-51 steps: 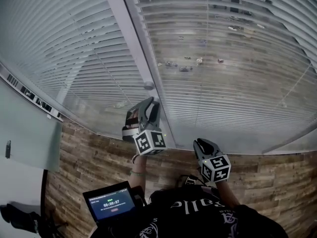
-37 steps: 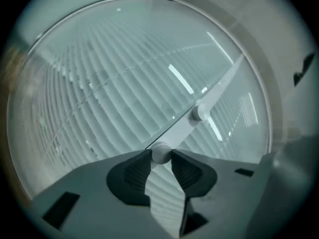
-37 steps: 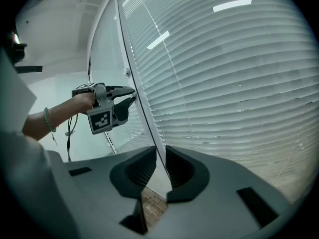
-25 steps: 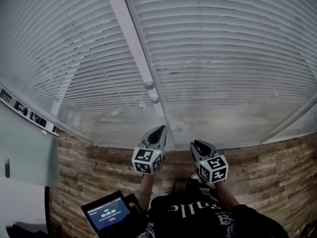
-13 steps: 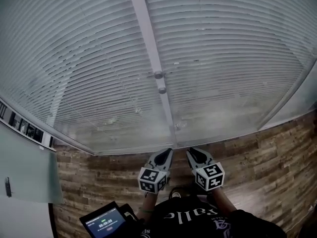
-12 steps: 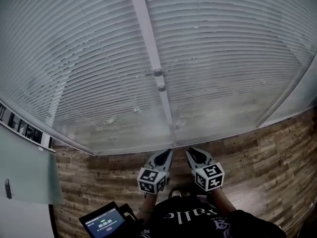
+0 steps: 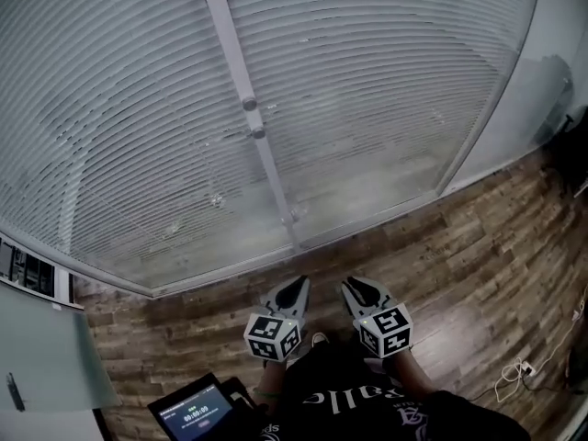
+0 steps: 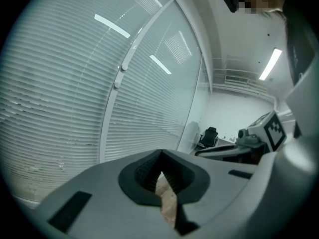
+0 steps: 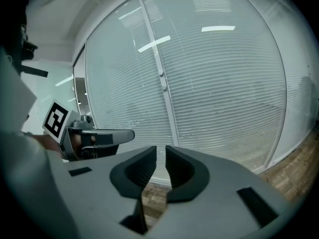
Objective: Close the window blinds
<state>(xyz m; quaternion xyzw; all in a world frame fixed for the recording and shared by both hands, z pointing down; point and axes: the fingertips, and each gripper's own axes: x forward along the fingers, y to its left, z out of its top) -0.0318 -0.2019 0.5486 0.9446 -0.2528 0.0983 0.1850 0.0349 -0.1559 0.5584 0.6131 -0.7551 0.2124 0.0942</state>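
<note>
The white window blinds (image 7: 367, 90) hang with their slats turned flat and nothing of the outside shows through them. A white upright post (image 7: 241, 90) with two round knobs (image 7: 249, 105) divides the two panes. My left gripper (image 7: 296, 286) is held low in front of the person's body, well back from the glass, shut and empty; its tips (image 8: 160, 156) meet. My right gripper (image 7: 352, 286) is level beside it, jaws drawn together to a thin slit (image 9: 160, 151) with nothing between them. Each gripper shows in the other's view: left (image 9: 99, 136), right (image 8: 239, 142).
Wood-plank floor (image 7: 459, 246) runs from the window sill to the person's feet. A small lit screen (image 7: 197, 410) is at the lower left, a frosted glass panel (image 7: 37, 338) stands at the left, and cables (image 7: 519, 372) lie at the lower right. An office chair (image 8: 209, 136) stands in the far room.
Two seconds ago the slats stood open on the street and the left gripper was raised by the post. Now the slats are flat, and both grippers have drawn back and sunk toward the body.
</note>
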